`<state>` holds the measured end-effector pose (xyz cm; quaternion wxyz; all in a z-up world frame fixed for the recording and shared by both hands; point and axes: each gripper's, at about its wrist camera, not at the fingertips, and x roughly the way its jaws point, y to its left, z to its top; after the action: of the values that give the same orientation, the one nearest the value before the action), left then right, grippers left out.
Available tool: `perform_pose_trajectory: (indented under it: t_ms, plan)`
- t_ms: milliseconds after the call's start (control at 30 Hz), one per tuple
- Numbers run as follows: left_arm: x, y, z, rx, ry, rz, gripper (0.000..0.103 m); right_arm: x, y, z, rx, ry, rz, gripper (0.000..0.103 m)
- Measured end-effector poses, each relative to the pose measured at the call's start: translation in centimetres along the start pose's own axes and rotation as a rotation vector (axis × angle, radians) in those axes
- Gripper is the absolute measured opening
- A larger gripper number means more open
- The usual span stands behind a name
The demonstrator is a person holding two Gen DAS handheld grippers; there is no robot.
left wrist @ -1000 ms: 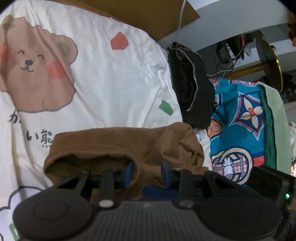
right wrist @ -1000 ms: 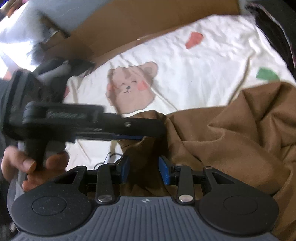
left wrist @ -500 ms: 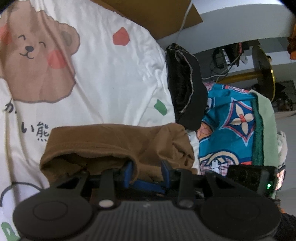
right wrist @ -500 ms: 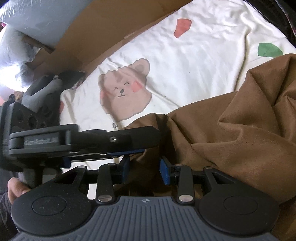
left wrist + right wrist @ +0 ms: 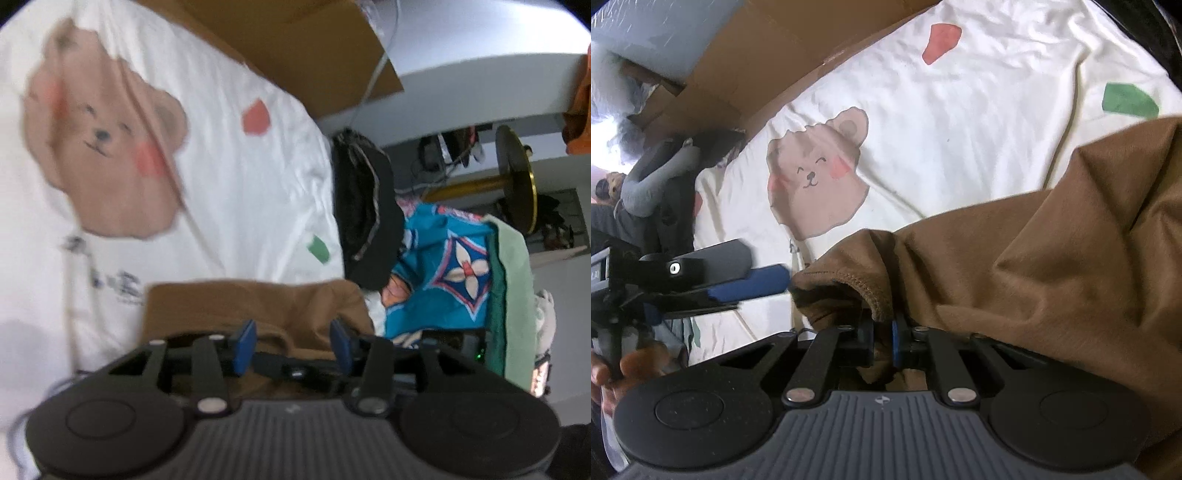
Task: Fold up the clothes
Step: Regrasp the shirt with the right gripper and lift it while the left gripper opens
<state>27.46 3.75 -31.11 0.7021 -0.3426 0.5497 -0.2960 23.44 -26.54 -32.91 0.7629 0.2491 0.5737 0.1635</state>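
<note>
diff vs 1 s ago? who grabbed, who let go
Right gripper closed on the brown garment hem. Left gripper opened and, in the right wrist view, backed off the cloth toward the left. Bear-print sheet and black garment stayed put.

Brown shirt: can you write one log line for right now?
left gripper: open, off cloth | right gripper: shut on brown shirt hem | surface: bear sheet
</note>
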Motion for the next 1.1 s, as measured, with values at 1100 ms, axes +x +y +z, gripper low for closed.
perform_pose_trajectory:
  t_ms: [1100]
  plan:
    - [10.0,-7.5,-5.0,0.338,0.073,0.261,0.055,-19.4,-14.7,-0.1,-0.032,-0.350,-0.367,0.006]
